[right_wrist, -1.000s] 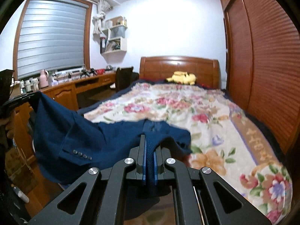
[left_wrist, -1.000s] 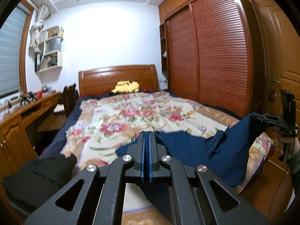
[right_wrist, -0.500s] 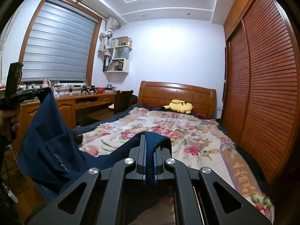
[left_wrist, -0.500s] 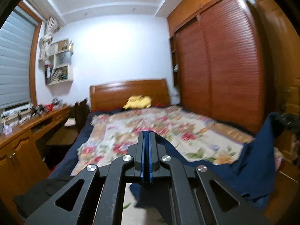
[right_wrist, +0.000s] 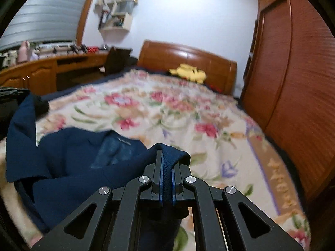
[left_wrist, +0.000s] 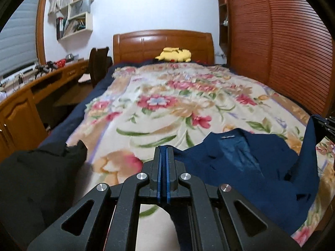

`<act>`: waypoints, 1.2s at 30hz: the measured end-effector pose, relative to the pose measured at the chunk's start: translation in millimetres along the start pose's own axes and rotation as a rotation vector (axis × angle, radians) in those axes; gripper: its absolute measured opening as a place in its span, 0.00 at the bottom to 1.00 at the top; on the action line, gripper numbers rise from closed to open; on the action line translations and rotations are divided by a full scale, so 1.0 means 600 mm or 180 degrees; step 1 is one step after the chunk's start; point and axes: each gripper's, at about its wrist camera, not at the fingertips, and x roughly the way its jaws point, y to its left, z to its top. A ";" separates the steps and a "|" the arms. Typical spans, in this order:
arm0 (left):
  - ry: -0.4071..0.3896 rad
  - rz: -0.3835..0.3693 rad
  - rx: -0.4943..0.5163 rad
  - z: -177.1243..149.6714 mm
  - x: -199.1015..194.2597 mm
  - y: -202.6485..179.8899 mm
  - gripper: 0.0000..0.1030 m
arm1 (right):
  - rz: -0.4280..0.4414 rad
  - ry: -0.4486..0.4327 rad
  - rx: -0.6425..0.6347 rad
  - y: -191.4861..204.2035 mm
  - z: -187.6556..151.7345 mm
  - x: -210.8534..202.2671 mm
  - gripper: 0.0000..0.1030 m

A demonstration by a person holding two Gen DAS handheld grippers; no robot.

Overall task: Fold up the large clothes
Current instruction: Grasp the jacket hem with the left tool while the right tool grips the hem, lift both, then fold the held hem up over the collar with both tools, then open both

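Note:
A navy suit jacket [left_wrist: 240, 163] lies spread on the floral blanket [left_wrist: 167, 104] near the foot of the bed, lining and collar label facing up. My left gripper [left_wrist: 163, 149] is shut on one edge of the jacket, and navy cloth hangs under its frame. At the right rim of that view, the right gripper [left_wrist: 325, 125] holds the other side lifted. In the right wrist view my right gripper [right_wrist: 166, 153] is shut on a thick fold of the jacket [right_wrist: 83, 152]. The left gripper [right_wrist: 12, 93] shows at the far left with cloth rising to it.
A black garment [left_wrist: 31, 177] is heaped at the bed's near left corner. A yellow plush toy [left_wrist: 173, 54] lies by the wooden headboard. A wooden desk [left_wrist: 18, 104] and chair [left_wrist: 98, 62] stand to the left, a slatted wardrobe [left_wrist: 282, 41] to the right.
Both grippers swung up, then forward and down over the bed. The jacket hung stretched between them; now its body rests flat on the blanket with the lining showing.

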 end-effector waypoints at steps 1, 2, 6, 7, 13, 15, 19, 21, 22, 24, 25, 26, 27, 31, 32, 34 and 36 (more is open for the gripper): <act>0.0016 0.0009 0.0012 0.001 0.010 0.002 0.04 | 0.0005 0.0043 0.0037 -0.005 0.001 0.023 0.05; 0.0025 0.0014 0.0023 0.005 0.021 0.001 0.04 | 0.0001 0.0074 0.0078 -0.010 0.004 0.045 0.05; -0.0030 0.0029 0.0017 0.030 0.064 0.001 0.04 | -0.0072 0.0152 0.0088 -0.019 0.048 0.120 0.05; -0.0052 0.0023 0.0007 0.040 0.073 0.001 0.04 | -0.0113 0.0157 0.0094 -0.023 0.058 0.135 0.05; -0.0144 0.0020 0.0102 0.067 0.116 -0.020 0.04 | -0.0318 0.0298 0.0308 -0.037 0.065 0.210 0.05; -0.0100 0.0000 0.0120 0.059 0.123 -0.029 0.04 | -0.0345 0.0440 0.0268 -0.027 0.059 0.248 0.05; -0.0039 -0.0069 0.0112 0.039 0.115 -0.036 0.23 | -0.0264 0.0663 0.0205 0.004 0.050 0.277 0.05; -0.0002 -0.0171 0.0078 0.024 0.096 -0.037 0.35 | -0.0277 0.0712 0.0196 0.012 0.053 0.280 0.09; 0.0023 -0.0221 0.0059 0.019 0.090 -0.039 0.40 | -0.0273 0.0715 0.0195 0.015 0.055 0.278 0.13; 0.0081 -0.0356 0.0008 0.002 0.072 -0.044 0.47 | -0.0266 0.0691 0.0208 0.015 0.060 0.270 0.29; 0.0100 -0.0404 0.0002 -0.008 0.060 -0.047 0.56 | -0.0258 0.0650 0.0198 0.019 0.067 0.259 0.49; 0.0107 -0.0441 0.0004 -0.017 0.049 -0.051 0.70 | -0.0234 0.0614 0.0173 0.021 0.067 0.251 0.59; 0.0092 -0.0481 0.0002 -0.031 0.035 -0.054 0.76 | -0.0208 0.0555 0.0123 0.028 0.075 0.237 0.60; 0.0074 -0.0490 0.0058 -0.074 -0.003 -0.067 0.80 | 0.0039 0.0424 -0.0015 0.059 0.080 0.201 0.61; 0.0082 -0.0505 0.0060 -0.083 -0.009 -0.068 0.80 | 0.0106 0.0399 -0.0076 0.074 0.082 0.191 0.61; 0.0119 -0.0510 0.0051 -0.096 -0.017 -0.069 0.80 | 0.0201 0.0379 -0.0219 0.105 0.082 0.179 0.61; 0.0117 -0.0523 0.0042 -0.107 -0.026 -0.066 0.79 | 0.0281 0.0365 -0.0296 0.133 0.080 0.168 0.61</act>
